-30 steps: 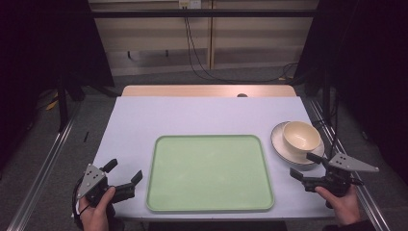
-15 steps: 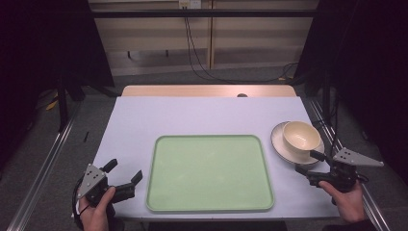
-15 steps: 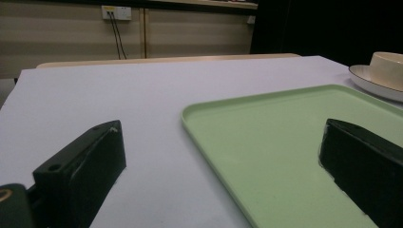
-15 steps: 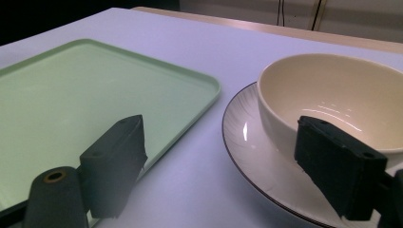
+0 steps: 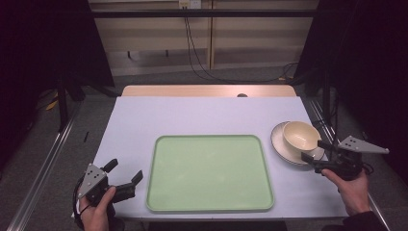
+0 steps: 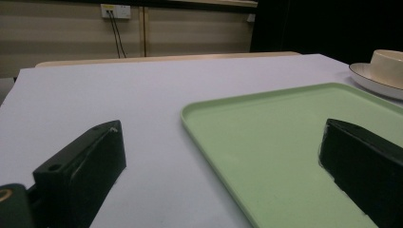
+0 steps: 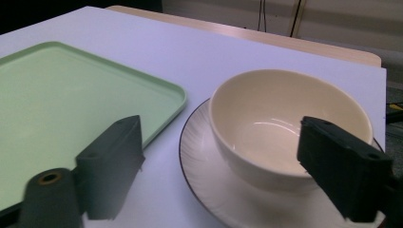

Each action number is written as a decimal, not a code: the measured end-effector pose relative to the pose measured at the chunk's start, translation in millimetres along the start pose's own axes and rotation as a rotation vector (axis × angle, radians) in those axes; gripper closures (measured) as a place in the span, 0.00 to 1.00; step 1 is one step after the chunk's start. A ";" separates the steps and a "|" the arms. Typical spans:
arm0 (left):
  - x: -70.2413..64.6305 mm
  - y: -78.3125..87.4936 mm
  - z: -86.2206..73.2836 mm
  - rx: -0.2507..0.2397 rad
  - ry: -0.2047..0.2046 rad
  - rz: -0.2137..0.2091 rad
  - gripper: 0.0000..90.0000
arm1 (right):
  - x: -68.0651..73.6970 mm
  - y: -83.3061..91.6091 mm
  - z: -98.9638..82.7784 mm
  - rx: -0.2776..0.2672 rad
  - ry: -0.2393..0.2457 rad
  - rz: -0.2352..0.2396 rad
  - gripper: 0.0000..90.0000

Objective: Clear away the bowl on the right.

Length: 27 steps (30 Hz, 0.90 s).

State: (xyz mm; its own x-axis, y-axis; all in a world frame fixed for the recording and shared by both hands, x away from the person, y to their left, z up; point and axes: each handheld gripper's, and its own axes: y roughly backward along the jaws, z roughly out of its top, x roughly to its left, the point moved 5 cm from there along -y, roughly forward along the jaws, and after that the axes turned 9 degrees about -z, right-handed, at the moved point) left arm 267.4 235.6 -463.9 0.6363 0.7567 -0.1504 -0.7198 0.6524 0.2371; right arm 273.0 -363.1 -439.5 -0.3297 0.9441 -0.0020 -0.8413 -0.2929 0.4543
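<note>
cream bowl (image 5: 300, 136) sits on a plate (image 5: 283, 147) at the bench's (image 5: 202, 115) right edge. right gripper (image 5: 317, 155) hovers at the plate's near rim, jaws apart, seemingly touching nothing. left gripper (image 5: 124, 174) waits open at the near-left corner beside the green tray (image 5: 209, 171).

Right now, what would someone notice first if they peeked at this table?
Probably the big green tray, lying bare in the middle of the table. Next comes the cream bowl sitting on a plate at the right edge. The right tool waits open just in front of the bowl, touching nothing, and the left tool rests open beside the tray's near left corner.
</note>
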 end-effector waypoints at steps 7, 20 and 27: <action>0.0 -0.4 -0.1 0.001 0.002 0.002 0.02 | -13.8 -10.9 10.7 0.082 -0.012 -0.022 0.18; 0.1 -1.4 0.0 0.002 0.000 -0.005 0.02 | -50.6 -39.4 23.5 0.194 -0.068 -0.048 0.14; 0.0 -1.7 -0.1 0.004 -0.001 -0.008 0.02 | -61.6 -57.4 26.5 0.254 -0.055 -0.106 0.19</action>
State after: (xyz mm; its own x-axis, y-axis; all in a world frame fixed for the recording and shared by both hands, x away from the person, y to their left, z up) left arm 268.5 234.5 -464.4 0.6424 0.7513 -0.1510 -0.7135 0.6583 0.2398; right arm 352.9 -400.5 -441.8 -0.2165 0.9761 -0.0165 -0.7332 -0.1514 0.6630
